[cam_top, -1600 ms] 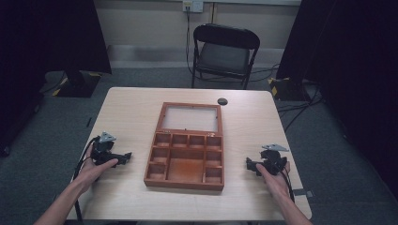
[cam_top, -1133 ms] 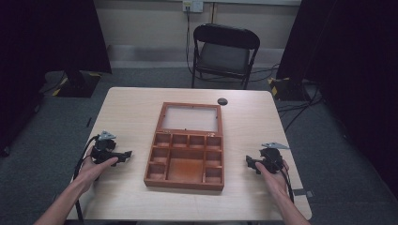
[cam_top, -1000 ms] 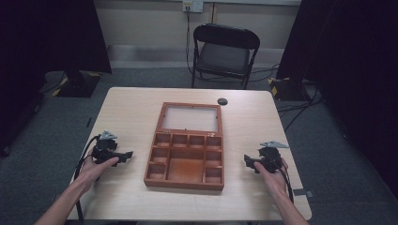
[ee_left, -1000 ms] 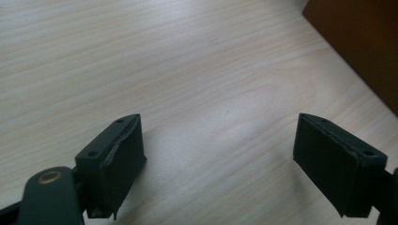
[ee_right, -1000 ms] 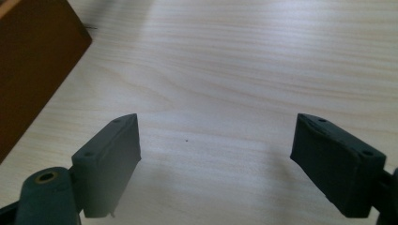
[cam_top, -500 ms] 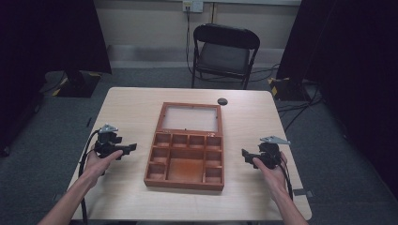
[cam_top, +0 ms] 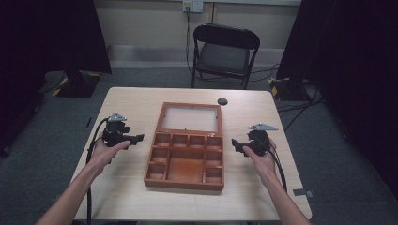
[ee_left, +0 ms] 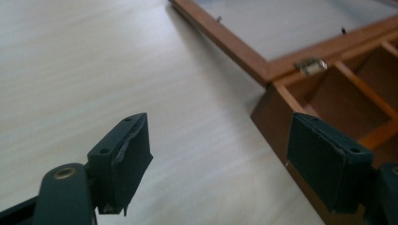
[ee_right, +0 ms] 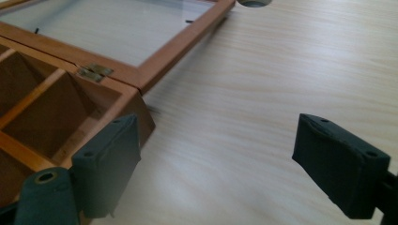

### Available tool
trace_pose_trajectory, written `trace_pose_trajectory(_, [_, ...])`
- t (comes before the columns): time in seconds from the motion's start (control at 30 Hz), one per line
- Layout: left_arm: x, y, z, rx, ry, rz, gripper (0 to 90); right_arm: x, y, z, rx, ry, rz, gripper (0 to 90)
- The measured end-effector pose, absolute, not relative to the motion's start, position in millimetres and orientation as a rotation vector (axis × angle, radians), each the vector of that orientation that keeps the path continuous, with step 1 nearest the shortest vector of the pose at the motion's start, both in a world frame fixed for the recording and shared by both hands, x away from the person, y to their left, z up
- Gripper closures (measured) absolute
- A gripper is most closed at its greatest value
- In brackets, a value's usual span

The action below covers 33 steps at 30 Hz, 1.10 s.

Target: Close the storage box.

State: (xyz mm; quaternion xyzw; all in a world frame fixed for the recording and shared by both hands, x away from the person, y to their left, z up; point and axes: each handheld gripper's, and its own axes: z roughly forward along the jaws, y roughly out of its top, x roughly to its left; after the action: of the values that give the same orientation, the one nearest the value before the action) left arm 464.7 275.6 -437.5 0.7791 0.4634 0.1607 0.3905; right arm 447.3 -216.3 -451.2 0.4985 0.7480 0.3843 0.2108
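Pale wooden table (cam_top: 126, 105), folding chair (cam_top: 224, 51) behind. At left, left gripper (cam_top: 133, 139) in hand, jaws wide apart, nothing between. In the middle, wooden box (cam_top: 186, 157) lying open, lid (cam_top: 190, 117) flat toward the chair. At right, right gripper (cam_top: 238, 145), jaws likewise spread and holding nothing.

Pale matt wood-grain table (cam_top: 141, 197), reddish varnished wooden box (cam_top: 184, 180), brass hinge (ee_right: 95, 71)

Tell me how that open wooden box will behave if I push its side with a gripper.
The wooden box looks stiff and sits flat on the table, so it should probably slide rather than tip. Its lid, lying open on small hinges, may swing or strain; its pane looks fragile.
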Motion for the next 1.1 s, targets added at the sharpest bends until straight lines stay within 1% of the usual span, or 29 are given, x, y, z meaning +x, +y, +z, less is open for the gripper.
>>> trace_pose_trajectory(0.17, [478, 270, -426, 1.944, 1.181, 0.402, 21.6, 464, -202, -447, 1.374, 2.102, 1.105, 15.3])
trace_pose_trajectory(0.23, [485, 265, -423, 1.943, 1.181, 0.422, 21.6, 474, -194, -445, 1.352, 2.121, 1.112, 16.2])
trace_pose_trajectory(0.33, [495, 255, -420, 1.898, 1.183, 0.413, 21.8, 489, -183, -443, 1.36, 2.118, 1.111, 16.7])
trace_pose_trajectory(0.37, [497, 252, -420, 1.908, 1.183, 0.412, 22.0, 492, -180, -442, 1.352, 2.127, 1.106, 16.6])
trace_pose_trajectory(0.53, [510, 237, -428, 1.9, 1.196, 0.323, 22.0, 509, -166, -440, 1.338, 2.153, 1.109, 15.5])
trace_pose_trajectory(0.57, [510, 237, -428, 1.9, 1.196, 0.323, 22.0, 511, -163, -441, 1.339, 2.157, 1.118, 15.4])
trace_pose_trajectory(0.6, [512, 229, -433, 1.908, 1.194, 0.282, 22.0, 513, -161, -443, 1.34, 2.164, 1.127, 15.2])
trace_pose_trajectory(0.67, [512, 221, -438, 1.929, 1.186, 0.259, 21.8, 516, -156, -449, 1.351, 2.182, 1.12, 15.2])
trace_pose_trajectory(0.77, [514, 217, -443, 1.939, 1.178, 0.247, 21.5, 518, -151, -457, 1.358, 2.219, 1.096, 15.1])
trace_pose_trajectory(0.87, [517, 211, -449, 1.954, 1.187, 0.264, 21.5, 520, -151, -462, 1.39, 2.232, 1.11, 14.3])
trace_pose_trajectory(0.93, [520, 208, -455, 1.96, 1.201, 0.227, 21.5, 522, -152, -465, 1.424, 2.226, 1.152, 13.8])
trace_pose_trajectory(1.03, [522, 206, -459, 1.973, 1.208, 0.223, 21.2, 524, -154, -467, 1.443, 2.229, 1.175, 13.5])
trace_pose_trajectory(1.1, [526, 207, -462, 1.953, 1.236, 0.189, 20.3, 529, -155, -470, 1.509, 2.237, 1.199, 10.6])
